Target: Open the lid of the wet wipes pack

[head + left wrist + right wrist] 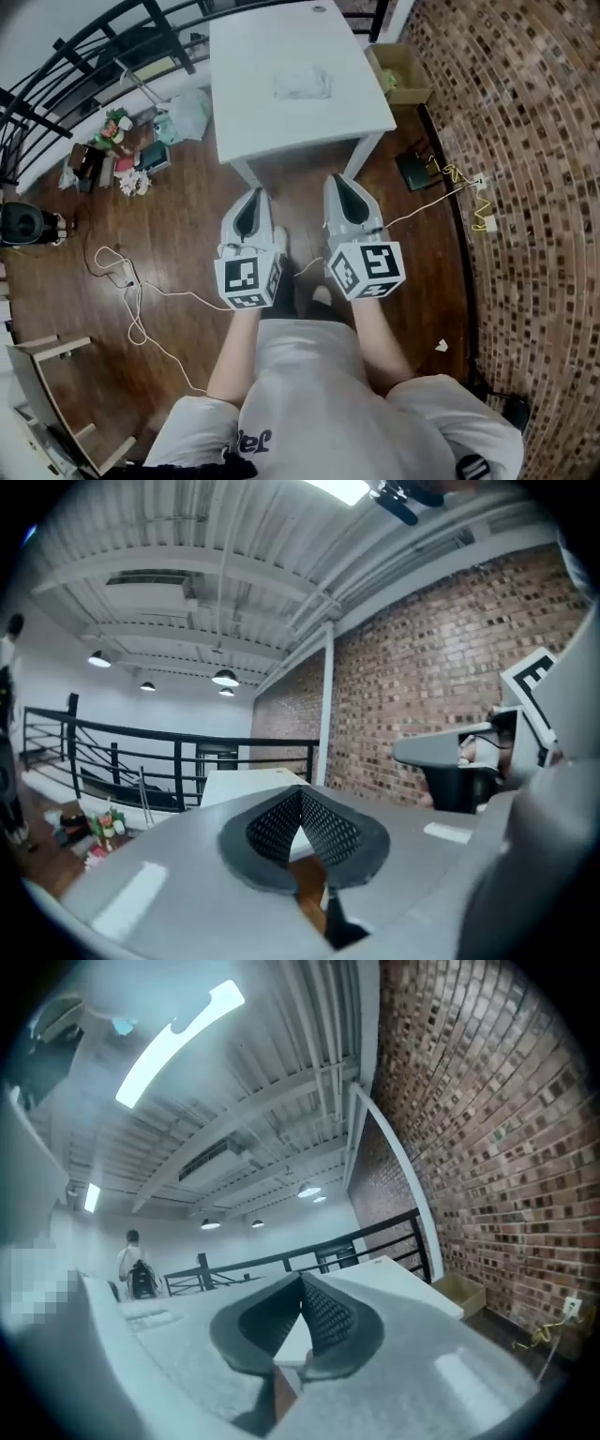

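Facing one wipes pack (302, 82) — left gripper (253, 199), right gripper (345, 187) (two, shut).

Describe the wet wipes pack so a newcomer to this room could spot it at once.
Find the white table on the wooden floor beside the brick wall. The wet wipes pack lies flat near the middle of its top. It is pale and almost blends in, unlike the cardboard box on the floor beside the table.
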A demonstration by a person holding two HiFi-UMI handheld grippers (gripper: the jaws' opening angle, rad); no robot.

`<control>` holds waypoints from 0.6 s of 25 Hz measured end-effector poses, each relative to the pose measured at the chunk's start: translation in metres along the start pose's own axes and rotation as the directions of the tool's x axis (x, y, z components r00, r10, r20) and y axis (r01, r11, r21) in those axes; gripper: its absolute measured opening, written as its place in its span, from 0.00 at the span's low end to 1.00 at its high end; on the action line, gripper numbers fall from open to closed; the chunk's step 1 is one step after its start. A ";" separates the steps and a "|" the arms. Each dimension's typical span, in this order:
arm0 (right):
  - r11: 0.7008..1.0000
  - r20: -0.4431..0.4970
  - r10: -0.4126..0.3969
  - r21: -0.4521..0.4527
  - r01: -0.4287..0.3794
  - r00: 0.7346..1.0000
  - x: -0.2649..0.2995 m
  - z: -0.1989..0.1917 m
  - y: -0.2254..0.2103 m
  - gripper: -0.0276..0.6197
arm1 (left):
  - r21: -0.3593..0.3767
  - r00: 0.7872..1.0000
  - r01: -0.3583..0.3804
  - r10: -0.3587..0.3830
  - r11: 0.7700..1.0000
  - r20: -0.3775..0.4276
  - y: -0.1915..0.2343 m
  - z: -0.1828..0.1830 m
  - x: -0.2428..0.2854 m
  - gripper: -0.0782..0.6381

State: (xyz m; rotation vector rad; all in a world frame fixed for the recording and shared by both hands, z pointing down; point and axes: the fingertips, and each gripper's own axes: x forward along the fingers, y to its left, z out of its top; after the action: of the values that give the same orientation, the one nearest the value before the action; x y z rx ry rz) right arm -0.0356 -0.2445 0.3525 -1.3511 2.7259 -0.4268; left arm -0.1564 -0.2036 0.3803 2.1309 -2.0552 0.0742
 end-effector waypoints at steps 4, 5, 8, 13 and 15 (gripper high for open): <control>0.980 -0.128 -0.189 -0.089 0.179 0.974 -0.047 -0.027 -0.018 0.03 | 0.064 0.989 0.128 -0.122 0.990 -0.080 -0.053 -0.005 -0.044 0.13; 0.974 -0.107 -0.202 -0.123 0.188 0.974 -0.055 -0.020 -0.016 0.03 | 0.083 0.986 0.162 -0.157 0.983 -0.064 -0.062 0.004 -0.049 0.13; 0.957 -0.035 -0.205 -0.215 0.193 0.978 -0.068 0.009 -0.015 0.03 | 0.114 0.958 0.287 -0.286 0.951 -0.029 -0.091 0.027 -0.049 0.13; 0.948 -0.004 -0.231 -0.227 0.224 0.973 -0.073 0.029 -0.031 0.03 | 0.089 0.955 0.288 -0.293 0.954 0.051 -0.094 0.049 -0.047 0.13; 0.952 0.020 -0.223 -0.212 0.222 0.975 -0.069 0.041 -0.026 0.03 | 0.079 0.954 0.280 -0.287 0.957 0.083 -0.078 0.061 -0.048 0.13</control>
State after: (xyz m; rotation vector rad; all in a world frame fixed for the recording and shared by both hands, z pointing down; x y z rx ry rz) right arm 0.0344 -0.2140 0.3158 -1.7222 2.6954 -0.1498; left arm -0.0860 -0.1643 0.3053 2.4918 -1.7918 0.0035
